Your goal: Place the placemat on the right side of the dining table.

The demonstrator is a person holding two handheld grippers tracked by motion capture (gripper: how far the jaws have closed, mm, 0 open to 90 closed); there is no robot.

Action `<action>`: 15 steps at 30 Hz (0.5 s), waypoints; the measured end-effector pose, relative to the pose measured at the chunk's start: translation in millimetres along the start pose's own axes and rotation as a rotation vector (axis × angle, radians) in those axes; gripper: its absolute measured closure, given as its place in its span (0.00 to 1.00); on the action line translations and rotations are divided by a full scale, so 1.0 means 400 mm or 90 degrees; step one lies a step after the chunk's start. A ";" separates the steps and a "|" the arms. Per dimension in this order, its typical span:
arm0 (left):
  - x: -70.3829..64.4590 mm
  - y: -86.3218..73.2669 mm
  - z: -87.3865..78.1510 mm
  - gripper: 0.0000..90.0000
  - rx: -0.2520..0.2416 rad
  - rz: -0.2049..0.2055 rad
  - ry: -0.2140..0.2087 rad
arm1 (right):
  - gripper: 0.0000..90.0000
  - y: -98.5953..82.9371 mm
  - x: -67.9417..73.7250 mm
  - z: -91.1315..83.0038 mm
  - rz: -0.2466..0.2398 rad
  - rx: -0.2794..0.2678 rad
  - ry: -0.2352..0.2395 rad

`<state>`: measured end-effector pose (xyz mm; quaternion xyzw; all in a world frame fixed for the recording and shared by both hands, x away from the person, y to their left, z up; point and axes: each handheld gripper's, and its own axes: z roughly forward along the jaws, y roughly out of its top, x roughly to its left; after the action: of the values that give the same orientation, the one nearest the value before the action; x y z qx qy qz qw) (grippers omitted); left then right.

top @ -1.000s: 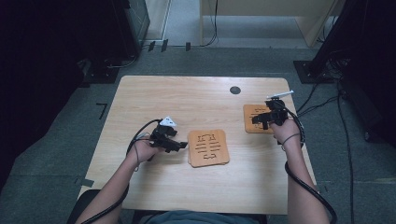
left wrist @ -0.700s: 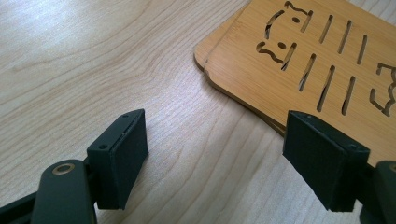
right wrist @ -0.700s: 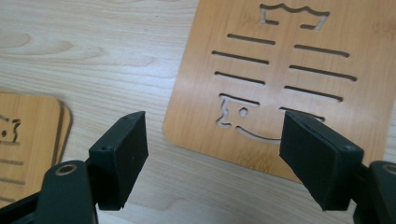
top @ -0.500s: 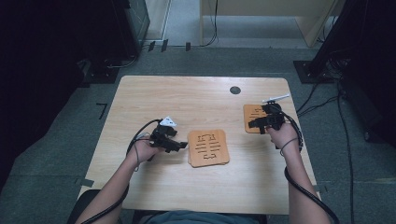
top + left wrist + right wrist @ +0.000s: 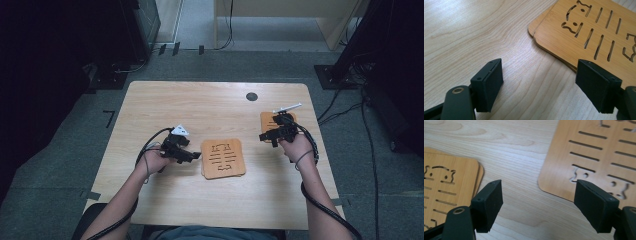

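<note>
1. You have three bamboo trivets: a stack of two (image 5: pixel 223 158) at the table's (image 5: pixel 210 107) middle, one single trivet (image 5: pixel 270 121) far right.
2. Your left gripper (image 5: pixel 539 82) sits low, jaws spread, beside the stack.
3. Your right gripper (image 5: pixel 537 203) hovers, jaws spread, at the single trivet's edge.

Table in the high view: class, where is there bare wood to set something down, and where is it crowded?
Bare: the table strip behind the grippers up to the dark round hole, and the near edge below the stacked mats. Crowded: the middle band, with the left claw, those mats, the right claw and the far mat.
</note>
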<state>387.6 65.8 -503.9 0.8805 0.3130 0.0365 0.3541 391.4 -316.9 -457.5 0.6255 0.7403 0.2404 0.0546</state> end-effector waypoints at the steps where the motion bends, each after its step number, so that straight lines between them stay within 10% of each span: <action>1: 0.000 0.000 0.000 0.23 0.000 0.000 -0.001 | 0.26 0.000 0.004 0.004 -0.002 0.002 0.003; 15: 0.000 0.001 0.000 0.23 0.002 0.003 0.000 | 0.26 -0.003 0.057 0.043 -0.040 0.020 0.011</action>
<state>387.8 65.4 -503.8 0.8820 0.3109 0.0368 0.3523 392.2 -290.5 -468.2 0.6007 0.7636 0.2324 0.0461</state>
